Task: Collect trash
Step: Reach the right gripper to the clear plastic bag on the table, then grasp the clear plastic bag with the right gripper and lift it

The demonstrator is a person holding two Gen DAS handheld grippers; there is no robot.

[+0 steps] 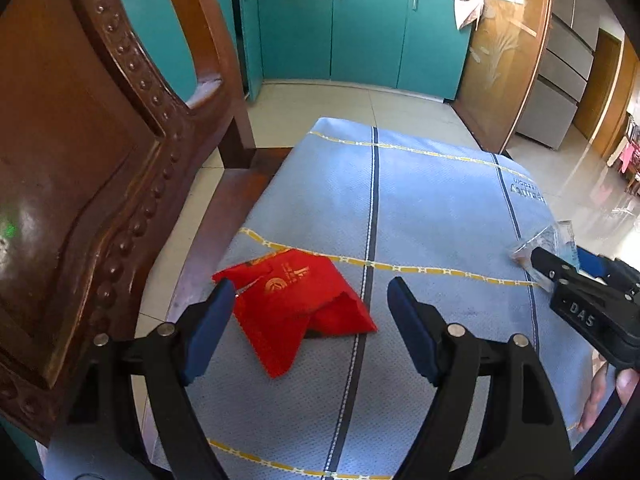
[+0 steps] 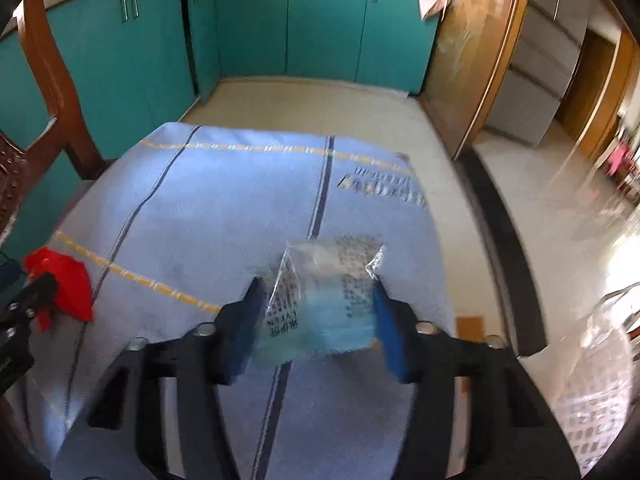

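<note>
Left gripper [image 1: 310, 330] open over the red wrapper [image 1: 298, 306] on the blue cushion [image 1: 432, 208]; right gripper [image 2: 316, 320] straddles the clear packet [image 2: 324, 296], contact unclear — slick film may slip.

A home kitchen that opens onto a dining area. Teal cabinets [image 1: 360, 32] run under a counter crowded with pots, a pink cloth [image 1: 466, 2] hangs off its end, a steel refrigerator [image 1: 568, 56] stands beyond a wooden sliding door [image 1: 504, 60], and a carved wooden chair [image 1: 80, 160] stands on the tiled floor [image 1: 344, 108].
</note>
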